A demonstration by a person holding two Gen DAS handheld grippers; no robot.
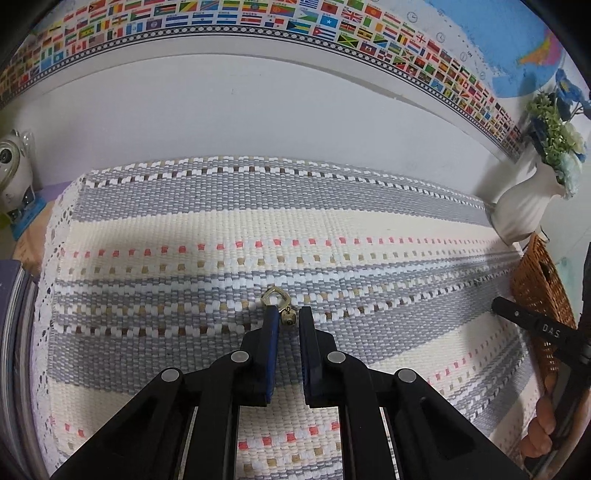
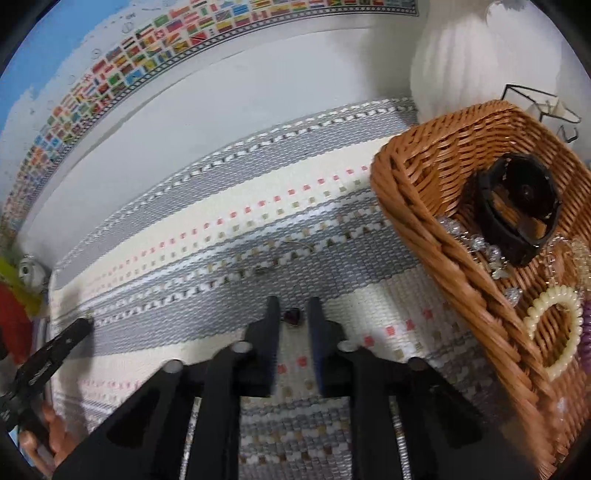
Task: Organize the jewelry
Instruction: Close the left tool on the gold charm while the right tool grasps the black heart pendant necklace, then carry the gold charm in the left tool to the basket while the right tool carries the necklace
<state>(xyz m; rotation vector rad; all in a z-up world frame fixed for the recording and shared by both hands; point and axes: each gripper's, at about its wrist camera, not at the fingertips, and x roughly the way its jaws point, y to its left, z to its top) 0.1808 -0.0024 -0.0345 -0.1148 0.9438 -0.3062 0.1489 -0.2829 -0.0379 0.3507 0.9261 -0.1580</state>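
A small gold earring [image 1: 277, 302] lies on the striped woven mat [image 1: 207, 229], right at the tips of my left gripper [image 1: 288, 317], whose jaws stand open around it. In the right wrist view, a dark red heart pendant [image 2: 292, 316] on a thin chain [image 2: 266, 269] lies on the mat between the tips of my right gripper [image 2: 292, 314], open. The wicker basket [image 2: 417, 206] to its right holds a black watch [image 2: 517, 206], clear beads [image 2: 480, 247], a cream coil hair tie [image 2: 554, 328] and other pieces.
A white vase [image 1: 524, 210] with blue flowers stands behind the basket [image 1: 543, 295]. A small camera-like figure [image 1: 14, 173] stands at the mat's far left. A flag poster [image 1: 258, 18] covers the wall. The other gripper shows at each view's edge [image 1: 535, 325] [image 2: 55, 350].
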